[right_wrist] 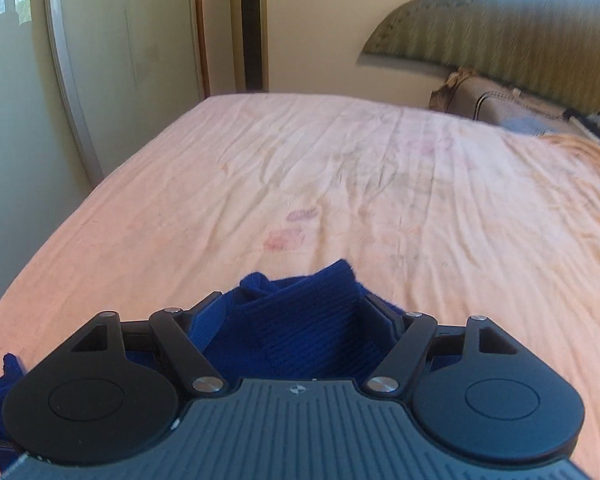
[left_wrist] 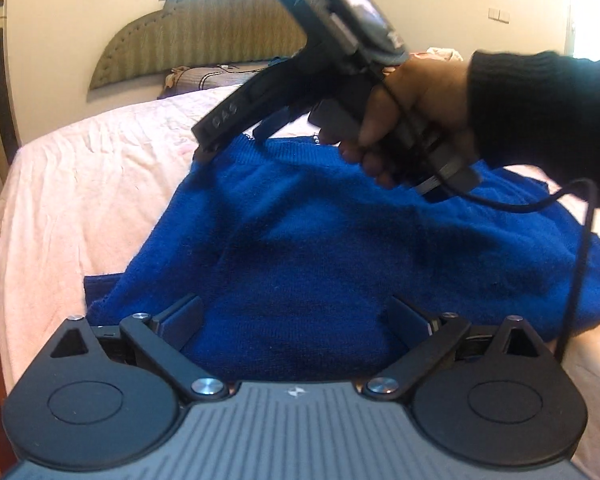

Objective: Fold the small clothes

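Observation:
A blue knit sweater point(left_wrist: 320, 240) lies spread on the pink bed sheet point(left_wrist: 100, 168). My left gripper point(left_wrist: 296, 320) hovers open over the sweater's near part, with nothing pinched between its fingers. A hand in a black sleeve point(left_wrist: 540, 108) holds my right gripper point(left_wrist: 232, 144) at the sweater's far left edge, tips down at the cloth. In the right wrist view, the right gripper point(right_wrist: 296, 312) stands wide open with a bunched, ribbed blue edge of the sweater point(right_wrist: 308, 332) lying between its fingers.
The pink sheet point(right_wrist: 340, 180) stretches wide beyond the sweater. A padded headboard point(left_wrist: 204, 36) and pillows point(right_wrist: 512, 108) sit at the bed's head. A tall standing unit point(right_wrist: 252, 24) and sliding doors point(right_wrist: 100, 60) line the wall. A black cable point(left_wrist: 580, 248) hangs from the right gripper.

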### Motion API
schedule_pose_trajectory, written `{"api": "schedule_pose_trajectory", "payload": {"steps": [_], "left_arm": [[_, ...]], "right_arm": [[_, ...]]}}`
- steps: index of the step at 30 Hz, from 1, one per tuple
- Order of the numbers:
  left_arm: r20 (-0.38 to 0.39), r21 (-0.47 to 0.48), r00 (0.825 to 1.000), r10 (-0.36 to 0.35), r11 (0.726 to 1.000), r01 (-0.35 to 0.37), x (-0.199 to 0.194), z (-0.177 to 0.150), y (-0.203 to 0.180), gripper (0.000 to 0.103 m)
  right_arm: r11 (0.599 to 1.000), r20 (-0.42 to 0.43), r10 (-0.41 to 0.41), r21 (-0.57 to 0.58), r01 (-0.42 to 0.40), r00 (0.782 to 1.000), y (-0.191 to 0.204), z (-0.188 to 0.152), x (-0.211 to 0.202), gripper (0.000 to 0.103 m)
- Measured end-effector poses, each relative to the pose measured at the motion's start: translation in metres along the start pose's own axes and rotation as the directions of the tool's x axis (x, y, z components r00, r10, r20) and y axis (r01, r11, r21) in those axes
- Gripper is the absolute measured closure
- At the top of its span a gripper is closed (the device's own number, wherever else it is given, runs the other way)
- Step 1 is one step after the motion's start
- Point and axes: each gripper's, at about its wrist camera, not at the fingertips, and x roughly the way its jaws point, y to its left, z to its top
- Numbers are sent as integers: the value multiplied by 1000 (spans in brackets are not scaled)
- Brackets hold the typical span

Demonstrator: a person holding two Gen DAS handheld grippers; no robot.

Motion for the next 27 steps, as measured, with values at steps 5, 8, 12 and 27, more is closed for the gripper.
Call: {"api": "schedule_pose_trajectory", "payload": {"steps": [5,8,12,27], "left_arm": [[3,-13,1000,-20,1000,20,0,2,2,0],[7,-23,1000,-29,999,30,-1,1,4,0],[10,-30,999,-34,999,34,-2,-1,4,0],[-1,-10,1000,-18,1000,18,3,2,3,0]], "right_arm": [[992,41,68,102,-72,997,-11,9,2,41],[991,82,53,121,-62,995,-22,15,-8,42],[998,24,32,62,-34,999,-26,16,-2,42],[979,78,-16,202,0,997,-21,7,19,90]]}}
